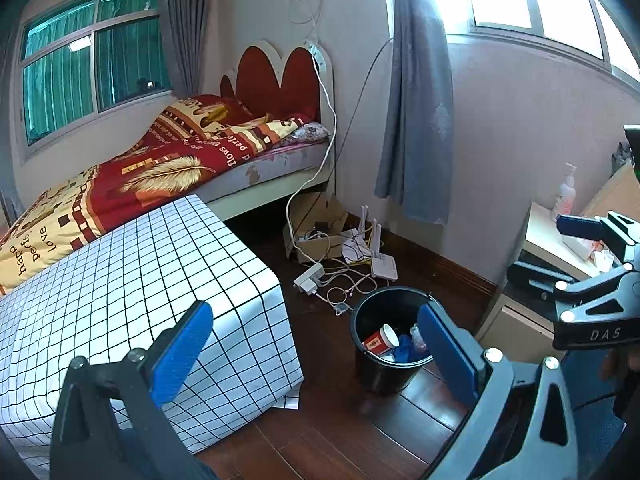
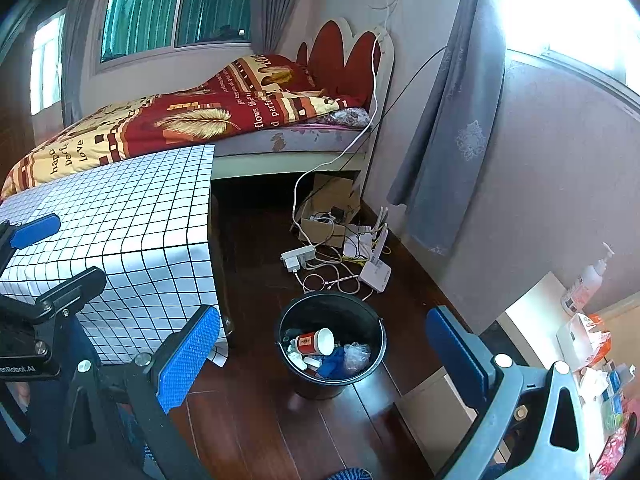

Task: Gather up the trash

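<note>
A black bucket (image 2: 332, 344) stands on the dark wooden floor (image 2: 260, 412), to the right of the table (image 2: 120, 216) with the checked cloth. Inside the bucket lies the trash: a red and white paper cup (image 2: 316, 342) on its side, a blue crumpled piece (image 2: 334, 362), some clear plastic (image 2: 356, 354) and small white scraps. Farther away, near the bed (image 2: 192, 120), an open cardboard box (image 2: 328, 216) holds cables and a small dark object. Both claws are wide apart and hold nothing: the left claw (image 1: 316, 354) and the right claw (image 2: 324, 356) are above the floor, near the bucket.
</note>
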Action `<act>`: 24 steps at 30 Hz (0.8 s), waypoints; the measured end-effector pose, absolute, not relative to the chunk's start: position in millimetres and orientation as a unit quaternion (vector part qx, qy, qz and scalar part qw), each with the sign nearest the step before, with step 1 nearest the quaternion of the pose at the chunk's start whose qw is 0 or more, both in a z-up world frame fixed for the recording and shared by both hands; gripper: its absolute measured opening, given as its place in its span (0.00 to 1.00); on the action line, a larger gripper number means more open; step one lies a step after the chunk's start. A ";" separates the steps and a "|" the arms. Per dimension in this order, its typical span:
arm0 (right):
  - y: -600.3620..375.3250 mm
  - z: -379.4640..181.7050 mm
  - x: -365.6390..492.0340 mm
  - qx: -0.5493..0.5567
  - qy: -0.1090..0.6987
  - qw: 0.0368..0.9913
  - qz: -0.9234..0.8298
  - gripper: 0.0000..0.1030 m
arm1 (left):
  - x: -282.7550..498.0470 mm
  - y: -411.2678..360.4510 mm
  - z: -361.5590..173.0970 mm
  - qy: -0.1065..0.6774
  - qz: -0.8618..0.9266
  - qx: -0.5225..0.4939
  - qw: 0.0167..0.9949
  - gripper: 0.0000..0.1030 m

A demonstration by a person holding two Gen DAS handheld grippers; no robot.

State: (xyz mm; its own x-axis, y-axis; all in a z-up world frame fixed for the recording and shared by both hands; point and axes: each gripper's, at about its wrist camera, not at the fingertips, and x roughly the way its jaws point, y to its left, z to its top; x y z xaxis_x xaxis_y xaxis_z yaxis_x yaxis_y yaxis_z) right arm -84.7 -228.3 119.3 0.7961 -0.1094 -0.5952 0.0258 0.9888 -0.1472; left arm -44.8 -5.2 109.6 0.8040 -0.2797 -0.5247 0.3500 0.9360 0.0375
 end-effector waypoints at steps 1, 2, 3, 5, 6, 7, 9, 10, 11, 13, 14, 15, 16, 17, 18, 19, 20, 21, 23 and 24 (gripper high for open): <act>-228.1 119.1 -84.1 -0.066 0.318 0.945 -0.035 1.00 | -44.6 -5.0 109.6 0.266 -0.167 0.066 0.947 1.00; -227.7 118.8 -84.1 -0.067 0.318 0.945 -0.034 1.00 | -44.7 -5.0 109.4 0.266 -0.167 0.066 0.947 1.00; -227.5 118.4 -84.1 -0.067 0.318 0.945 -0.034 1.00 | -44.6 -4.7 109.5 0.266 -0.167 0.067 0.947 1.00; -227.3 118.0 -84.0 -0.066 0.318 0.945 -0.034 1.00 | -44.4 -4.6 109.0 0.268 -0.167 0.068 0.946 1.00; -227.5 117.8 -83.9 -0.066 0.318 0.945 -0.034 1.00 | -44.1 -4.1 109.4 0.269 -0.167 0.067 0.946 1.00; -227.5 117.9 -83.8 -0.067 0.318 0.945 -0.034 1.00 | -44.2 -3.4 109.1 0.269 -0.167 0.066 0.946 1.00; -227.3 117.8 -83.7 -0.067 0.317 0.946 -0.036 1.00 | -44.9 -2.6 109.6 0.270 -0.167 0.066 0.946 1.00; -226.7 117.8 -83.9 -0.067 0.317 0.946 -0.035 1.00 | -44.3 -2.9 108.9 0.270 -0.167 0.066 0.946 1.00; -226.4 117.5 -84.0 -0.067 0.316 0.946 -0.036 1.00 | -44.5 -2.3 109.1 0.270 -0.168 0.065 0.946 1.00; -226.7 117.7 -84.0 -0.067 0.317 0.946 -0.035 1.00 | -44.1 -2.3 109.4 0.270 -0.171 0.064 0.945 1.00; -226.6 117.6 -84.1 -0.067 0.317 0.945 -0.035 1.00 | -43.8 -2.8 109.1 0.271 -0.173 0.064 0.945 1.00; -226.2 117.6 -84.3 -0.067 0.317 0.945 -0.035 1.00 | -44.1 -3.1 109.0 0.271 -0.173 0.064 0.945 1.00; -226.1 117.5 -84.4 -0.067 0.317 0.945 -0.035 1.00 | -44.4 -3.4 108.8 0.271 -0.174 0.065 0.945 1.00; -226.3 117.5 -84.3 -0.067 0.317 0.945 -0.035 1.00 | -43.7 -3.8 108.1 0.271 -0.175 0.065 0.944 1.00; -226.1 117.5 -84.4 -0.066 0.317 0.945 -0.034 1.00 | -44.0 -4.1 107.9 0.271 -0.174 0.065 0.944 1.00; -226.2 117.0 -84.5 -0.066 0.318 0.945 -0.034 1.00 | -43.7 -3.6 107.4 0.271 -0.172 0.065 0.945 1.00; -226.2 116.9 -84.5 -0.066 0.318 0.945 -0.035 1.00 | -43.2 -3.8 107.2 0.271 -0.168 0.066 0.945 1.00; -227.0 116.7 -84.6 -0.066 0.318 0.945 -0.035 1.00 | -43.0 -3.5 107.3 0.270 -0.168 0.066 0.946 1.00; -227.0 116.6 -84.9 -0.066 0.318 0.945 -0.035 1.00 | -42.6 -2.4 107.6 0.264 -0.169 0.068 0.947 1.00; -227.2 116.6 -84.7 -0.066 0.318 0.945 -0.035 1.00 | -42.8 -1.9 108.1 0.260 -0.166 0.068 0.949 1.00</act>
